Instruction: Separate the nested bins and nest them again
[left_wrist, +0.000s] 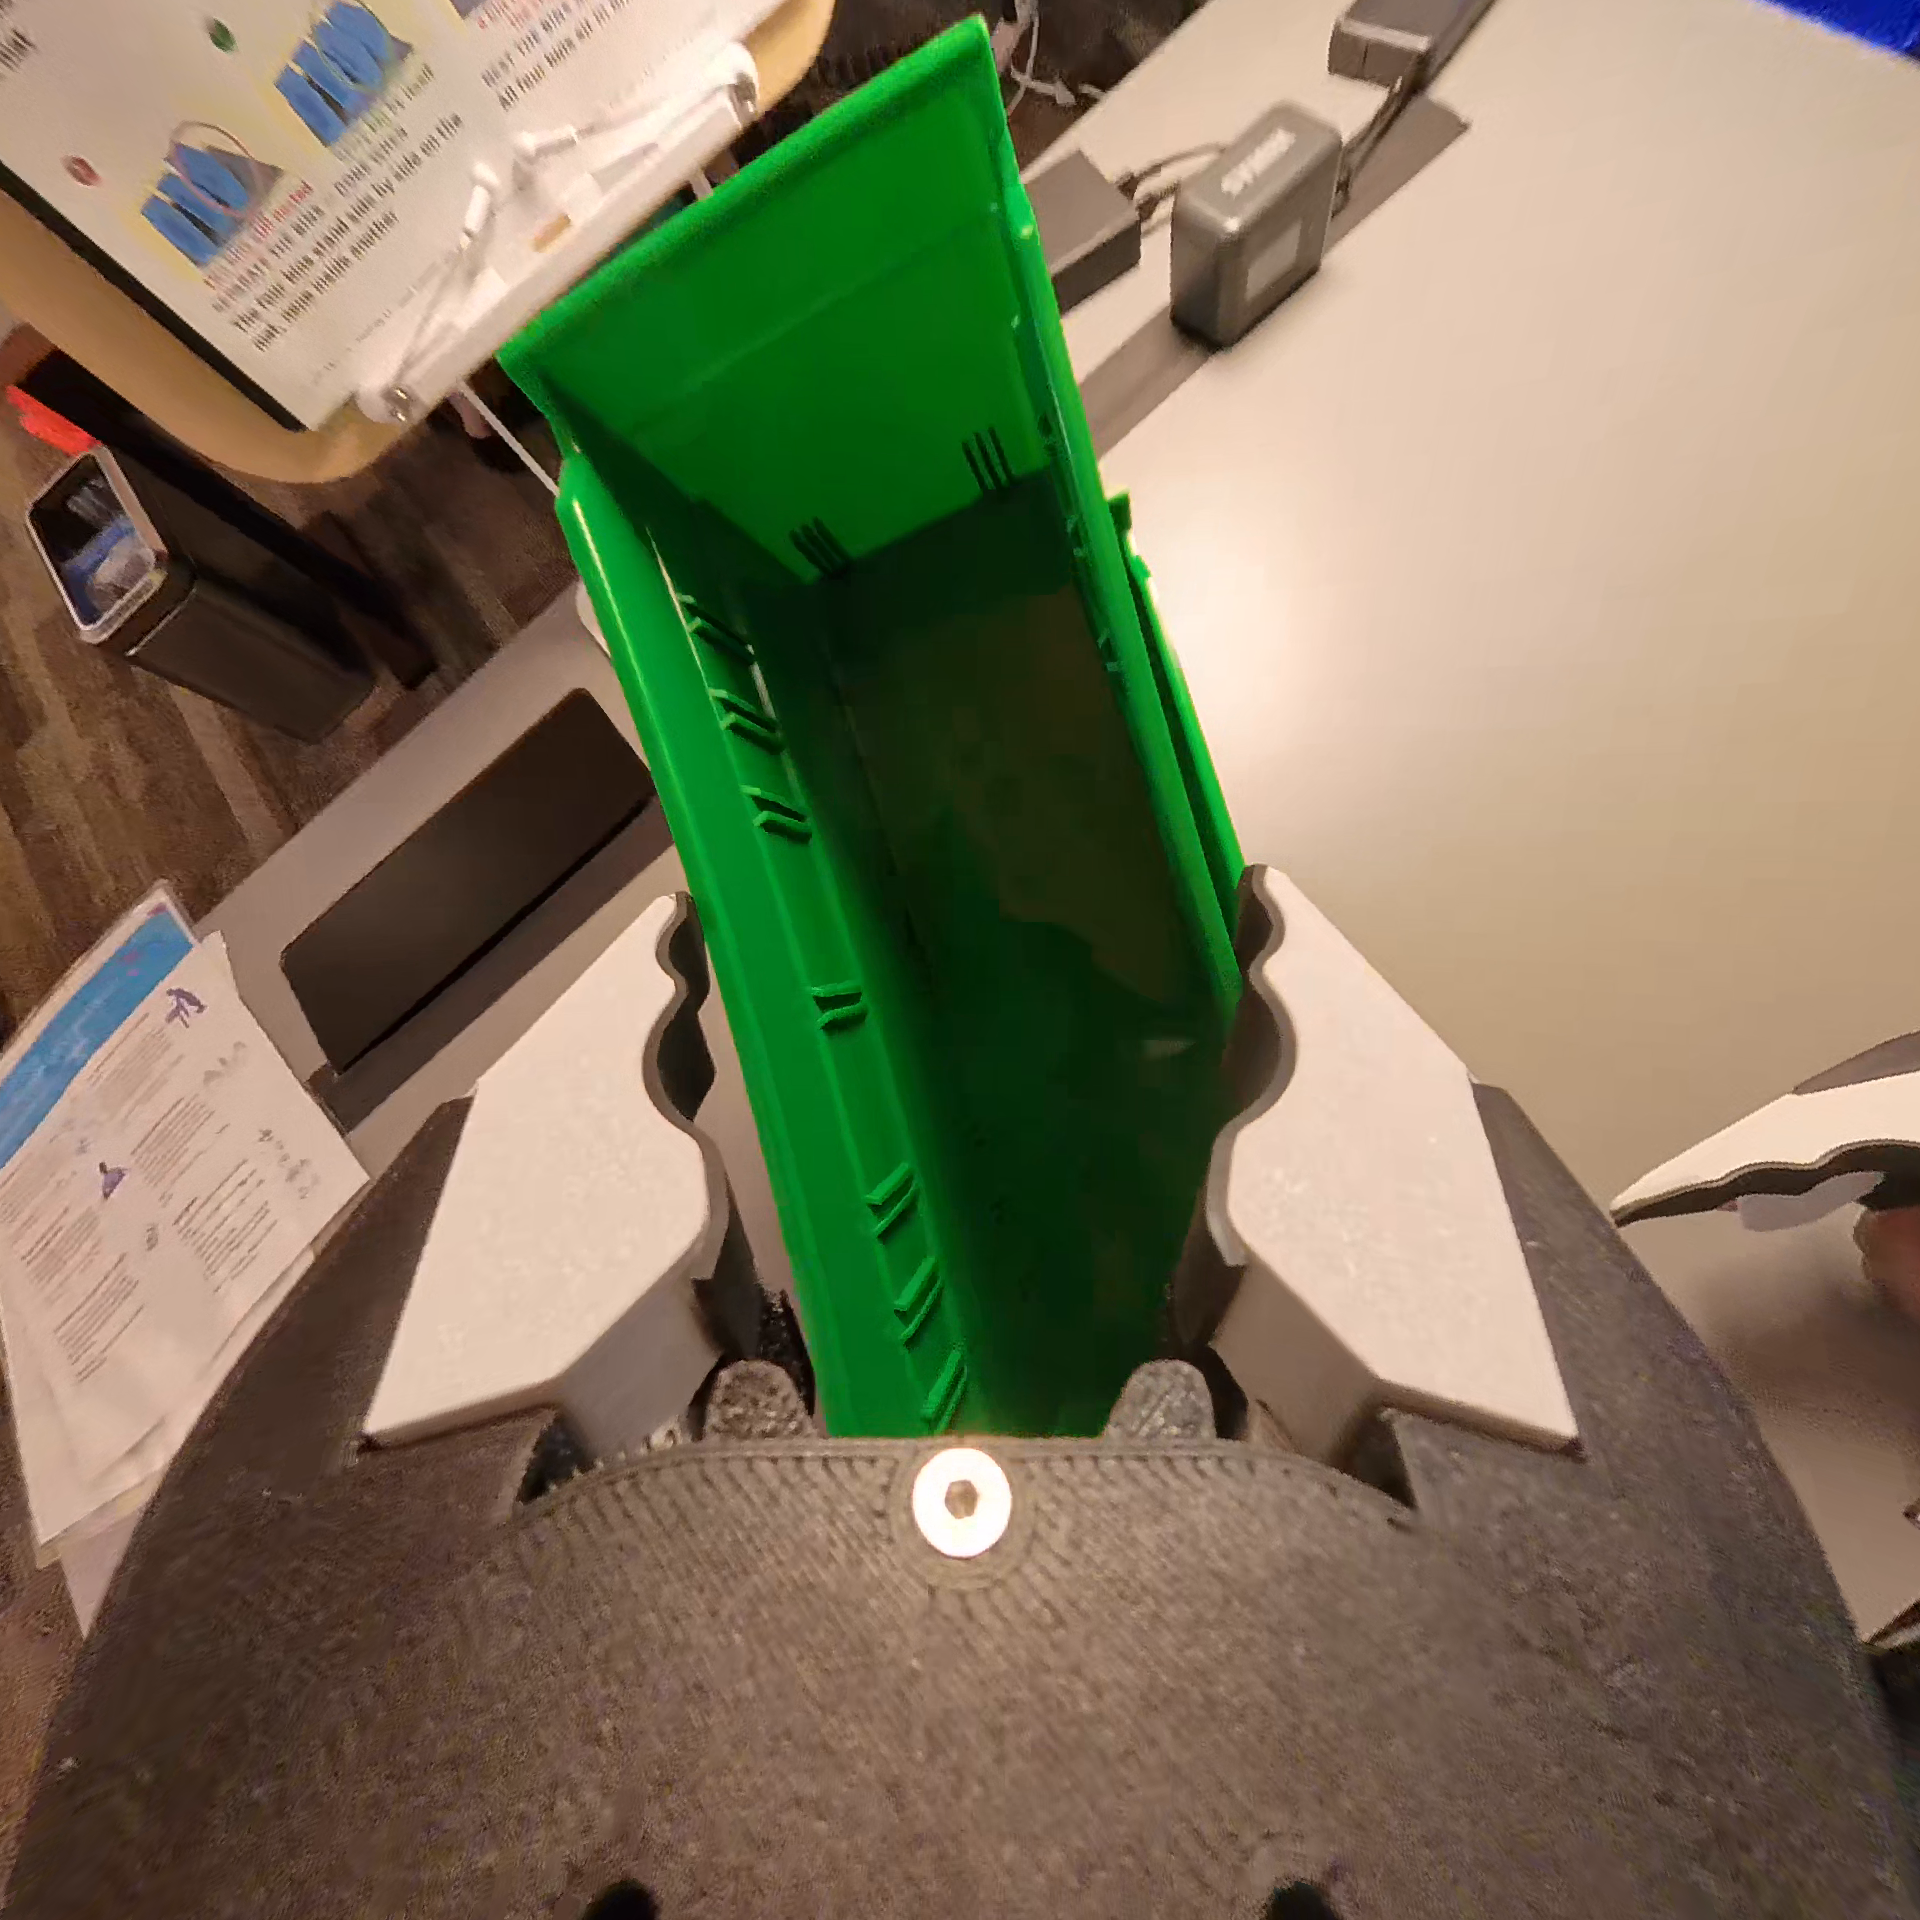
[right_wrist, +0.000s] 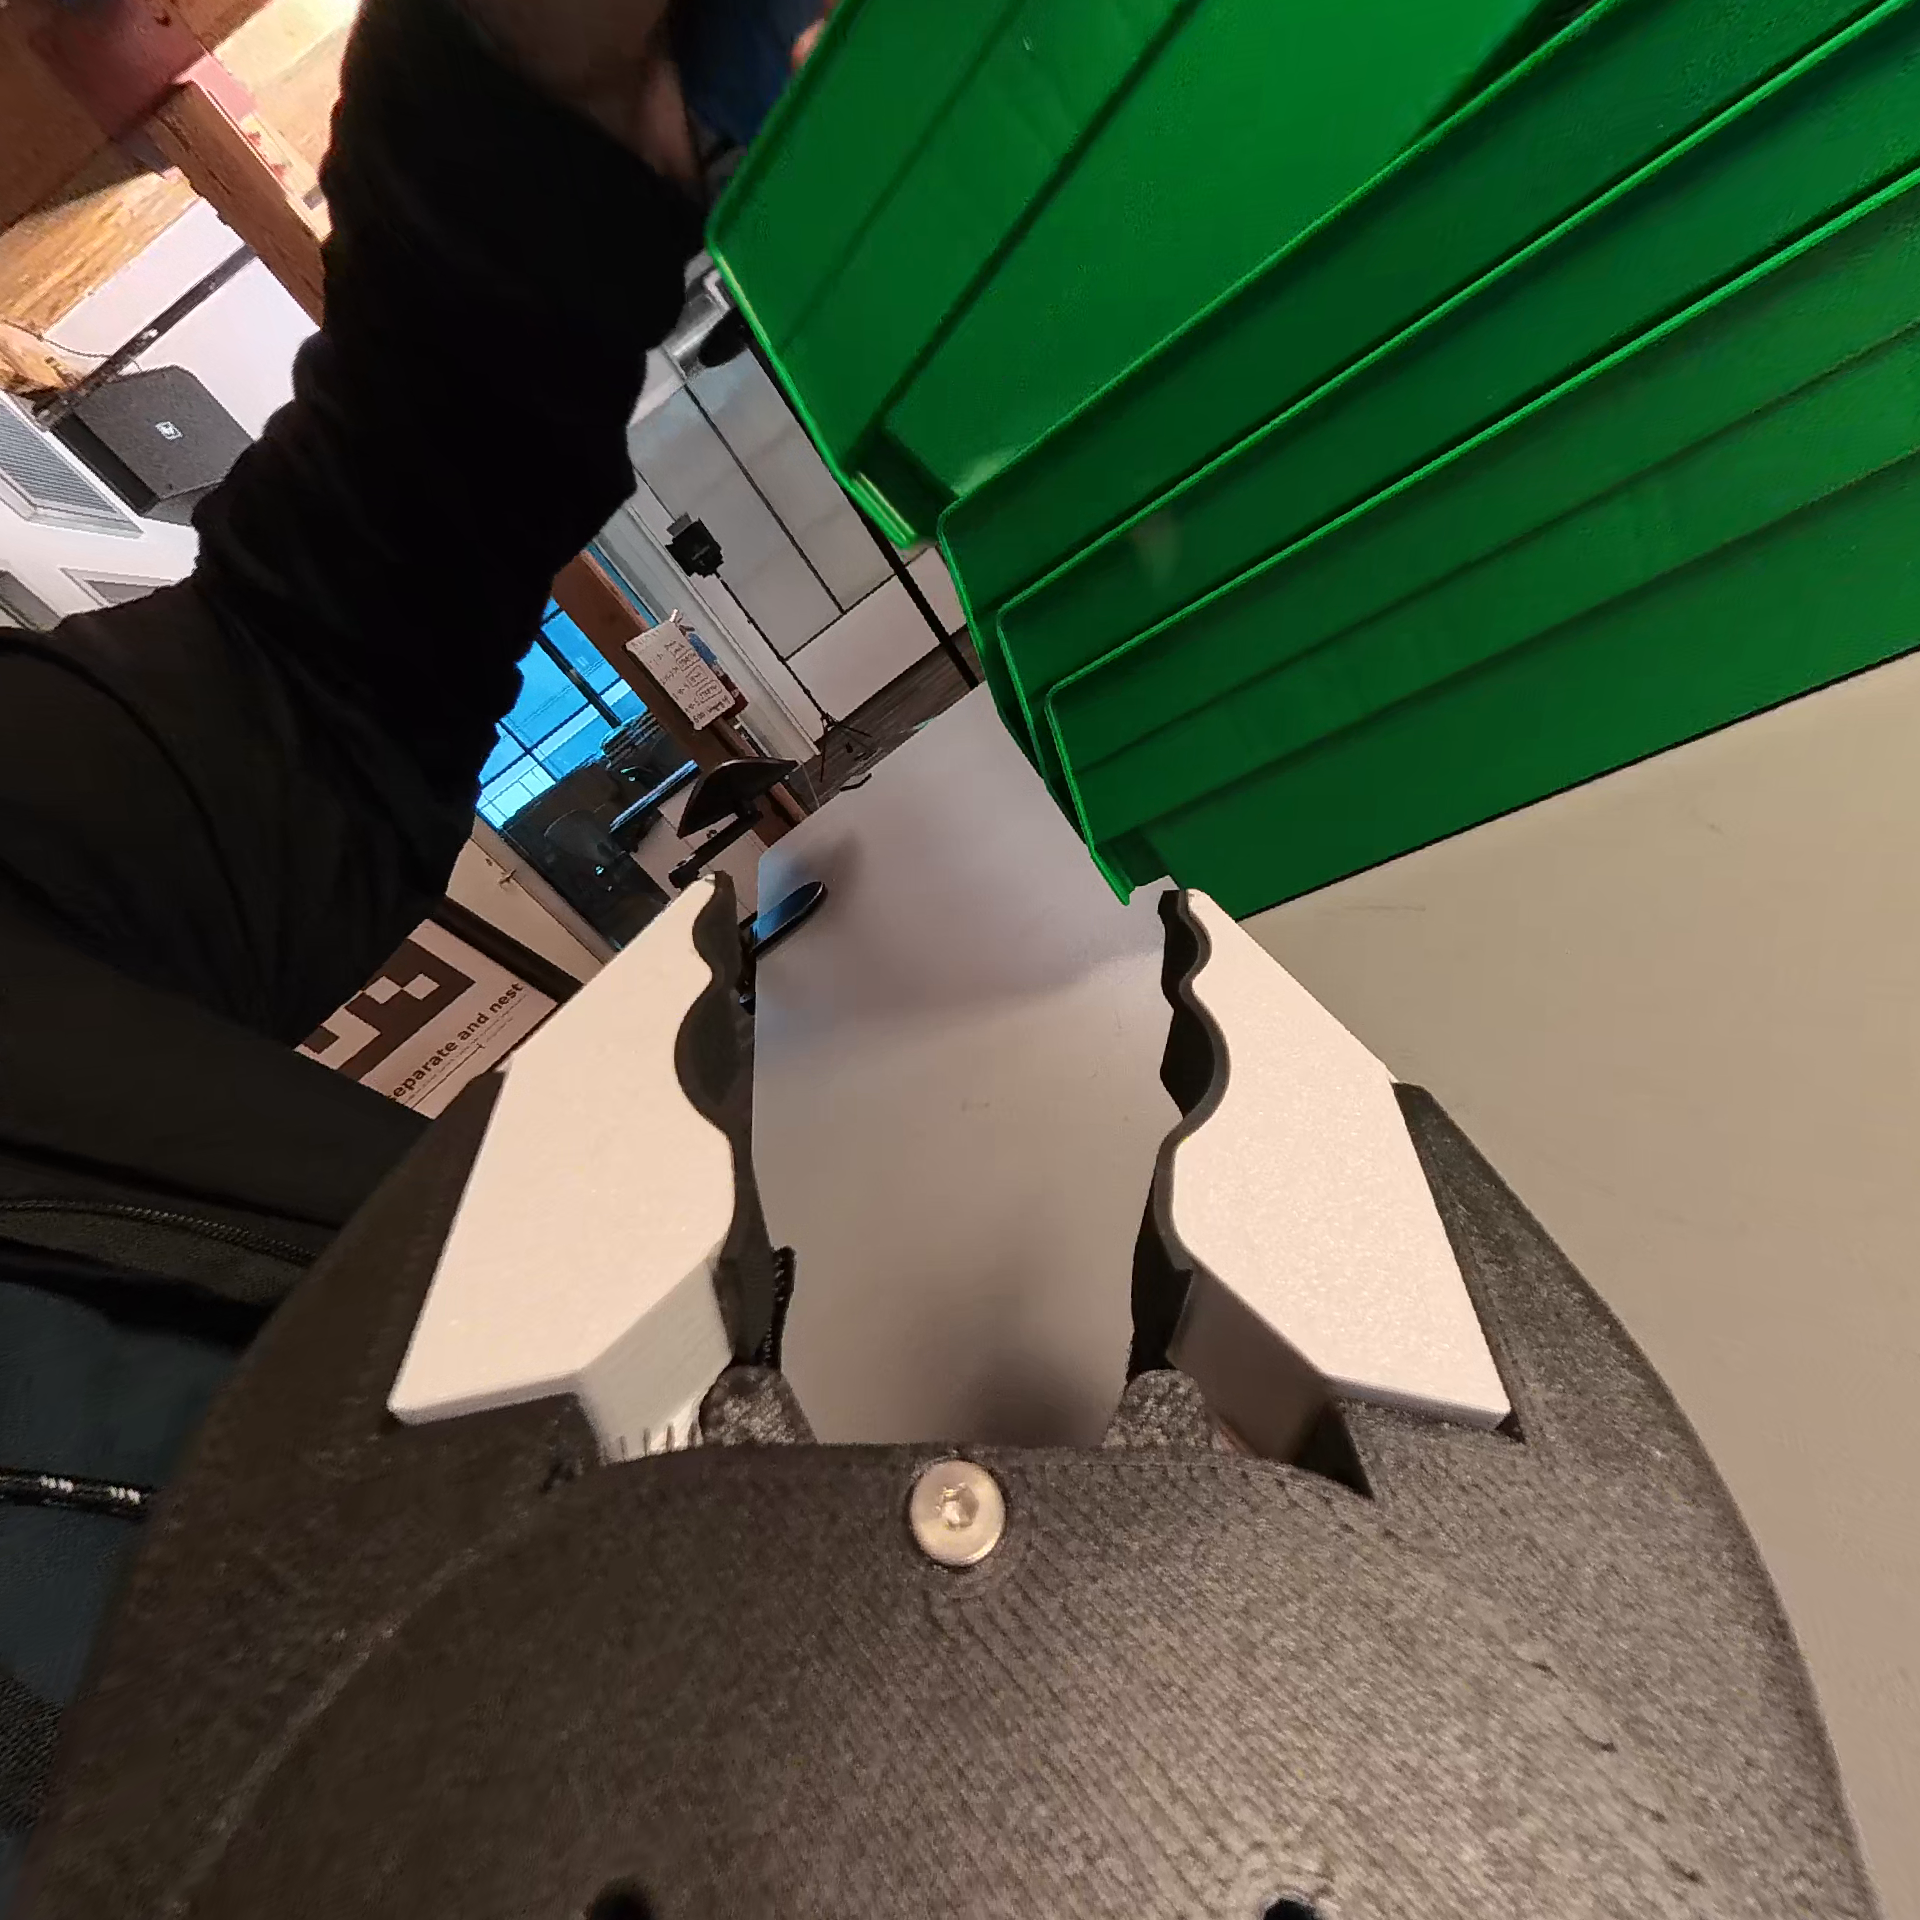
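L gripper (left_wrist: 961, 987) clamps green bin (left_wrist: 935, 727) – R gripper (right_wrist: 951, 997) wide, empty.

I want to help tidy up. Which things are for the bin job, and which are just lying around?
For the job:
- green plastic bin between the left gripper's fingers
- stack of nested green plastic bins
- right gripper, fingers apart with nothing between them

Lying about:
- grey boxy charger
- printed paper sheets
- black bin on the floor
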